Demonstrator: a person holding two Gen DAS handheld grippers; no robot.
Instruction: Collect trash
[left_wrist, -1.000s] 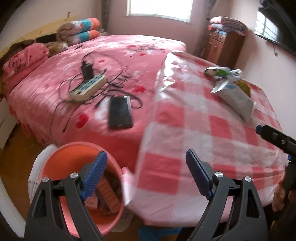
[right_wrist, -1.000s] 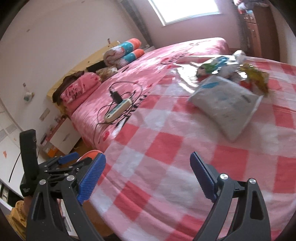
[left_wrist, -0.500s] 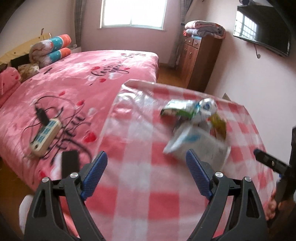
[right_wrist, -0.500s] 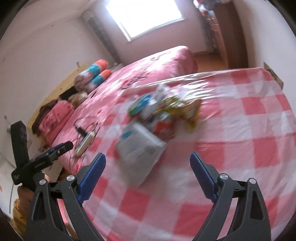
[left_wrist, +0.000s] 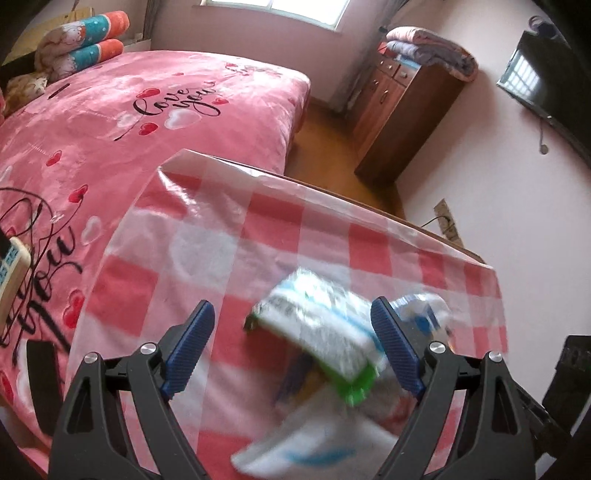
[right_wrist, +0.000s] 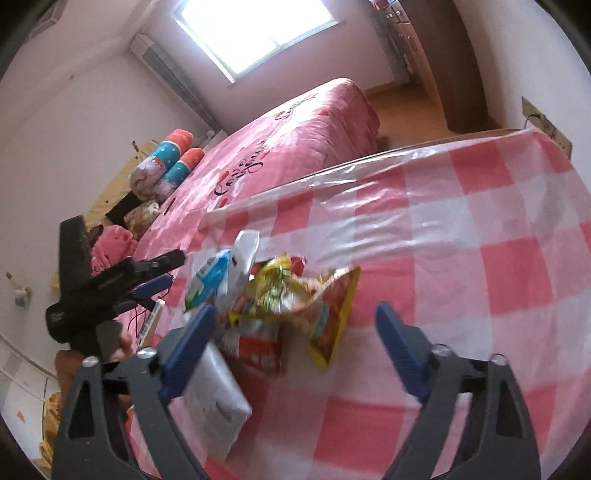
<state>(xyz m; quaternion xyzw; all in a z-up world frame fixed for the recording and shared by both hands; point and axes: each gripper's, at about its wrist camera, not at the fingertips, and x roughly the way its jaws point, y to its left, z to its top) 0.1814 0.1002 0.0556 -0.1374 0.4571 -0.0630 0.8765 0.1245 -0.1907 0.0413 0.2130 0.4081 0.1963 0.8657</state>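
While crinkled, glossy wrappers (right_wrist: 295, 295) on checked plastic tablecloth (right_wrist: 461, 258)

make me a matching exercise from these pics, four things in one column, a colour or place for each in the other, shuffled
Things:
1. bedspread
2. rolled pillows
3. folded blanket
4. tablecloth

Descriptions:
A. pink and white checks
B. on top of the wooden dresser
C. pink with hearts and "love you" lettering
D. teal and orange, at the head of the bed

Pairs: 1-C, 2-D, 3-B, 4-A

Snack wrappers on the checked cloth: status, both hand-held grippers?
Left hand-held gripper open, over green-and-white wrapper. Right hand-held gripper closing, nothing gripped, around yellow snack bag. White pouch beside it. Nothing in the way.
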